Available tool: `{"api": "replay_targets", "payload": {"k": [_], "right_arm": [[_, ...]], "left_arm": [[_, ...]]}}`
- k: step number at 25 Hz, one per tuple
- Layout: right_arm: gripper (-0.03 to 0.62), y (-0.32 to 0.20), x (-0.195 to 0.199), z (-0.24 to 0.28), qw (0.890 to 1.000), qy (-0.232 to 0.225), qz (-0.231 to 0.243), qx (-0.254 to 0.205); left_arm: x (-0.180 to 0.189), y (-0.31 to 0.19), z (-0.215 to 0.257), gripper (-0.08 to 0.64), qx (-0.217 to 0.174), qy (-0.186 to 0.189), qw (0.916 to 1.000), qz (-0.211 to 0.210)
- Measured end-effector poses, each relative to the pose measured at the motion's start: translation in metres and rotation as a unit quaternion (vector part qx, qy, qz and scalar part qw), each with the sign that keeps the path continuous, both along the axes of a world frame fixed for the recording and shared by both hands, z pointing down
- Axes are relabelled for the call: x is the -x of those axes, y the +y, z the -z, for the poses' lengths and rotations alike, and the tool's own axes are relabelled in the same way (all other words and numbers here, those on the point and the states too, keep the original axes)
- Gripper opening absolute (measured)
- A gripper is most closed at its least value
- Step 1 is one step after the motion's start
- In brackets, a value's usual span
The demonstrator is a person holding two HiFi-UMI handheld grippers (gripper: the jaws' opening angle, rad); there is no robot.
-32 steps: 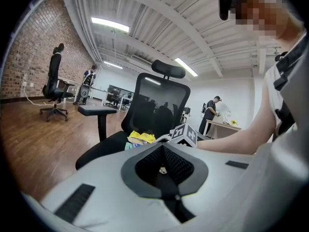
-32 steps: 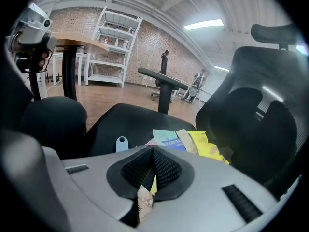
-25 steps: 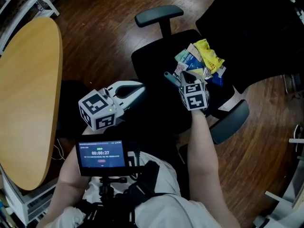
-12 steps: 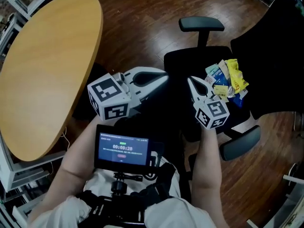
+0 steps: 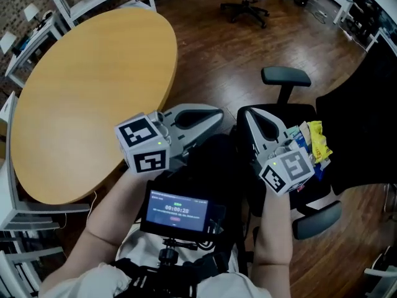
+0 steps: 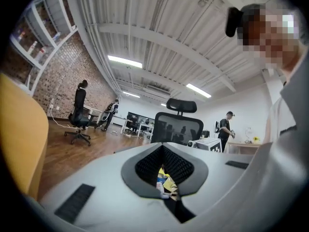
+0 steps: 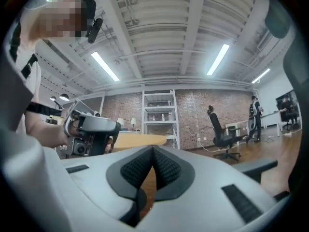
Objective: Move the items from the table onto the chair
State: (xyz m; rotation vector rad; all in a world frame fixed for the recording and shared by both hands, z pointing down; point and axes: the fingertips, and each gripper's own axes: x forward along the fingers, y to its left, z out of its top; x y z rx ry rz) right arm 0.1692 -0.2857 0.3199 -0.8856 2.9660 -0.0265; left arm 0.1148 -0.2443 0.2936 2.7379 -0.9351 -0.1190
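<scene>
left gripper held level in front of body, pointing up-right, jaws together, nothing in them | right gripper level, pointing up-left, jaws together, nothing in them, tip near left's | items piled on chair seat, just beside right gripper | table at left | screen timer reads 00:00:28; packet print too small to read

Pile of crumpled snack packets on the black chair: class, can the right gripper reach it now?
Probably yes: the pile of crumpled snack packets lies beside the right gripper, nothing between, though its shut jaws point away and must turn.
</scene>
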Motion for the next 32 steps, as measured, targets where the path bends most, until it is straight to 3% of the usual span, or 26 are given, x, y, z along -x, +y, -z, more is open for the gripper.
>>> {"api": "replay_targets", "payload": {"k": [2, 4, 11, 18, 27, 32], "right_arm": [[0.002, 0.005, 0.019, 0.025, 1.000, -0.006, 0.022, -0.011], [0.002, 0.012, 0.042, 0.043, 0.999, -0.012, 0.047, -0.022], [0.002, 0.044, 0.129, 0.069, 0.990, -0.034, 0.136, -0.026], [0.002, 0.089, 0.227, 0.081, 0.973, -0.039, 0.227, -0.029], [0.002, 0.153, 0.329, 0.086, 0.942, -0.035, 0.332, -0.022], [0.002, 0.185, 0.383, 0.080, 0.926, -0.016, 0.376, -0.020]], "left_arm": [[0.022, 0.002, 0.017, 0.006, 0.000, 0.031, 0.9994, 0.018], [0.046, 0.005, 0.031, 0.006, -0.011, 0.038, 0.9982, 0.044], [0.125, 0.040, 0.048, 0.006, -0.040, 0.004, 0.9906, 0.130], [0.210, 0.088, 0.053, 0.006, -0.052, -0.037, 0.9750, 0.213], [0.312, 0.160, 0.043, 0.006, -0.046, -0.088, 0.9401, 0.326], [0.368, 0.203, 0.029, 0.006, -0.035, -0.123, 0.9077, 0.400]]}}
